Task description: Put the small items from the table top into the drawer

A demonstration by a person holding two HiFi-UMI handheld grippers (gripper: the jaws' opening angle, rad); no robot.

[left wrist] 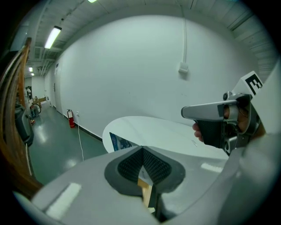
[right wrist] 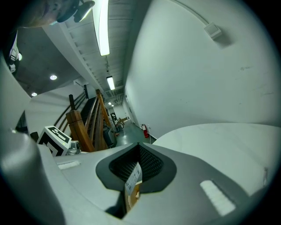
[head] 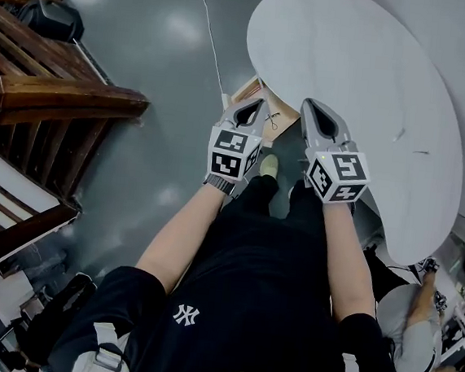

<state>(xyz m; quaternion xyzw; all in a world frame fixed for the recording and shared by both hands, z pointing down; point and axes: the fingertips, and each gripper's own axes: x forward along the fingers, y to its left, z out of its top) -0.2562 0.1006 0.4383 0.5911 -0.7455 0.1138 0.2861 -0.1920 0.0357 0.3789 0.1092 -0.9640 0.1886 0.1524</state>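
Note:
A white oval table (head: pixel 373 80) lies ahead and to the right, and the part of its top (left wrist: pixel 153 129) (right wrist: pixel 219 145) that shows is bare; no small items show on it. Under its near edge sits a tan wooden or cardboard thing (head: pixel 266 109), mostly hidden. My left gripper (head: pixel 253 106) (left wrist: pixel 142 151) is held at waist height, short of the table's edge, its jaws pressed together on nothing. My right gripper (head: pixel 312 109) (right wrist: pixel 139 148) is beside it, over the table's rim, also shut and empty. No drawer can be made out.
A dark wooden railing (head: pixel 53 98) stands to the left over the grey floor. A white cable (head: pixel 207 23) runs along the floor to the table. A white wall (left wrist: pixel 131 66) rises behind the table, with a red fire extinguisher (left wrist: pixel 71 118) at its foot.

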